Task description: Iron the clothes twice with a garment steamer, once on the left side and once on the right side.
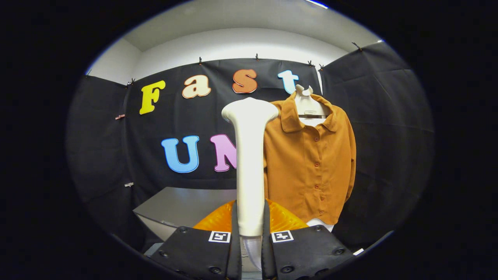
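The gripper (249, 233) holds the garment steamer (249, 163) by the lower part of its handle; both fingers press on it from the two sides, and the steamer stands upright between them with its wide head on top. The shirt (311, 163) hangs on a hanger (308, 107) beyond the fingers, a little to the right of the steamer, in front of the black booth wall; the head of the steamer seems apart from the cloth, though how far I cannot tell. Just behind the fingers an orange translucent part (286, 219) is visible, maybe the water tank; beyond it on the left is a grey table (183, 206).

The steamer looks stiff and smooth, so it may slip or turn in the hold; I think it is rather top-heavy, and the hold low on the handle must be firm. The shirt is soft and light; it will swing away under pressure, so the head should only brush it gently.
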Action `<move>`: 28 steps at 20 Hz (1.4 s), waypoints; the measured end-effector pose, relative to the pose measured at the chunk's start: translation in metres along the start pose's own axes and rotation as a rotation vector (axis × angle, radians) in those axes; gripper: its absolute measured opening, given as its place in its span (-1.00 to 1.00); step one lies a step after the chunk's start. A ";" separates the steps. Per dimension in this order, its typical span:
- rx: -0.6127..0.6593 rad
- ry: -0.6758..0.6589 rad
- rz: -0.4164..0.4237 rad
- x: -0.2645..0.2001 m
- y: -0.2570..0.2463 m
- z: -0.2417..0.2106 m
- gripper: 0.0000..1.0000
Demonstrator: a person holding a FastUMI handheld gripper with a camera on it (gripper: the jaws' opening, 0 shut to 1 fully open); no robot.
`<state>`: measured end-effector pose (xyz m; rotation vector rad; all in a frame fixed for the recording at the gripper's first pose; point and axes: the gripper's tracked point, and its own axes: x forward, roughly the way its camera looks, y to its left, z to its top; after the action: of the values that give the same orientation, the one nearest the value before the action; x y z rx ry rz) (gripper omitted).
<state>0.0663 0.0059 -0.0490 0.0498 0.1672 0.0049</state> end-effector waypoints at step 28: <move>-0.036 -0.027 0.049 -0.003 0.047 0.013 -0.54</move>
<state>0.0654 0.0522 -0.0335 0.0182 0.1393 0.0563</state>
